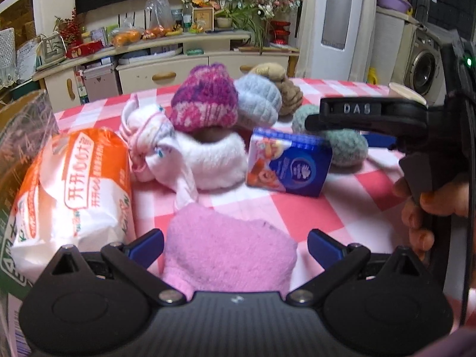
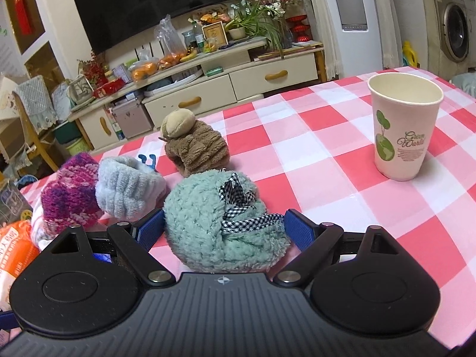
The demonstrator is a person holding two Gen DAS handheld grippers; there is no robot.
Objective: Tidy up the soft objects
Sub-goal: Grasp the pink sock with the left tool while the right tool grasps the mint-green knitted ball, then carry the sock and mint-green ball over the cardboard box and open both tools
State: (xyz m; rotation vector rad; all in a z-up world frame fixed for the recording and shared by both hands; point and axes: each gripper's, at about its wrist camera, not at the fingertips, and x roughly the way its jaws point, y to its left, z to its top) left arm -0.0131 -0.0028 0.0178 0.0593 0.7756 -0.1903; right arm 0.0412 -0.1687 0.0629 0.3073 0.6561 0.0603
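Observation:
On the pink checked tablecloth (image 1: 303, 208) lies a pink fluffy sock (image 1: 229, 267), between the spread fingers of my left gripper (image 1: 235, 245), which is open. My right gripper (image 2: 226, 229) is open around a green fluffy bundle (image 2: 208, 223) with a checked ribbon; its pads stand at the bundle's sides. The left wrist view shows that gripper (image 1: 372, 113) from the side, above the green bundle (image 1: 345, 148). Behind lie a magenta knitted hat (image 1: 205, 101), a light blue fluffy piece (image 1: 258, 101), a brown fluffy piece (image 2: 193, 145), a white fluffy piece (image 1: 214, 160) and white-pink socks (image 1: 148, 136).
An orange-white tissue pack (image 1: 74, 190) lies at the left, against a cardboard box (image 1: 17, 136). A small blue tissue packet (image 1: 288, 163) stands mid-table. A paper cup (image 2: 401, 125) stands at the right. A hand (image 1: 425, 208) holds the right gripper's handle. A TV cabinet is beyond the table.

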